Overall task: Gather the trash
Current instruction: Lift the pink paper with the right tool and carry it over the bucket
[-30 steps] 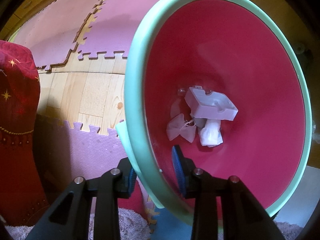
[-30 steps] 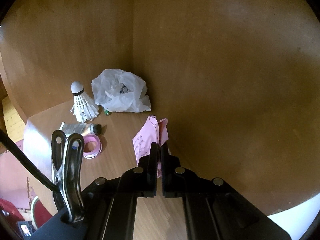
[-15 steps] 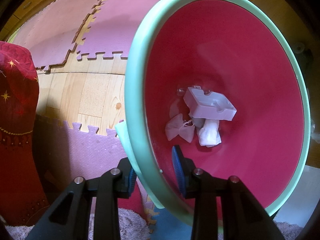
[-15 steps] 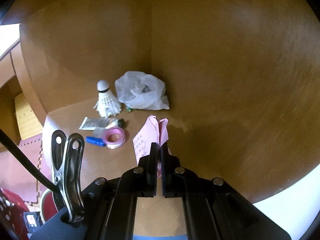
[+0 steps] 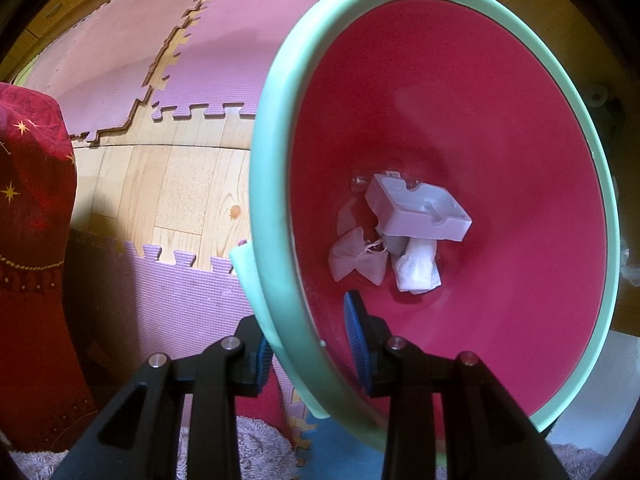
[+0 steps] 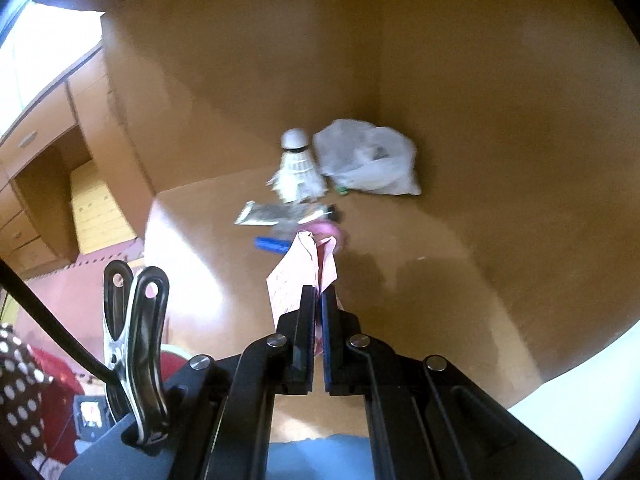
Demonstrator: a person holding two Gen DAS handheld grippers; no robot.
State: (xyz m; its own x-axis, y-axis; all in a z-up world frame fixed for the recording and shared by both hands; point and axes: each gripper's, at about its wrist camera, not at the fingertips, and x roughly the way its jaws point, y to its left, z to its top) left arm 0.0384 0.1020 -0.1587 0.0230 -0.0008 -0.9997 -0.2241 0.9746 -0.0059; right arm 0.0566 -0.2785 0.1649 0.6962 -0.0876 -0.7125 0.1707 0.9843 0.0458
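Observation:
My left gripper point(image 5: 308, 336) is shut on the mint-green rim point(image 5: 272, 264) of a red trash bin, held tilted above the floor. Inside lie a grey plastic tray point(image 5: 416, 212), a small pale pouch point(image 5: 356, 258) and crumpled white paper point(image 5: 416, 270). My right gripper point(image 6: 318, 300) is shut on a folded pink paper point(image 6: 298, 276), lifted above a brown wooden shelf point(image 6: 400, 280). On the shelf behind it are a white plastic bag point(image 6: 364, 158), a shuttlecock point(image 6: 296, 168), a silver tube point(image 6: 276, 214), a pink tape roll point(image 6: 334, 232) and a blue piece point(image 6: 272, 244).
Pink and purple foam mats point(image 5: 152, 56) cover a wood floor. A red cloth-covered object point(image 5: 32, 216) stands at the left. In the right wrist view, wooden drawers point(image 6: 36, 184) stand at the left and shelf walls close in behind and to the right.
My right gripper has pulled back and up with the pink paper, so the shelf items look farther away. The left gripper and bin have hardly moved.

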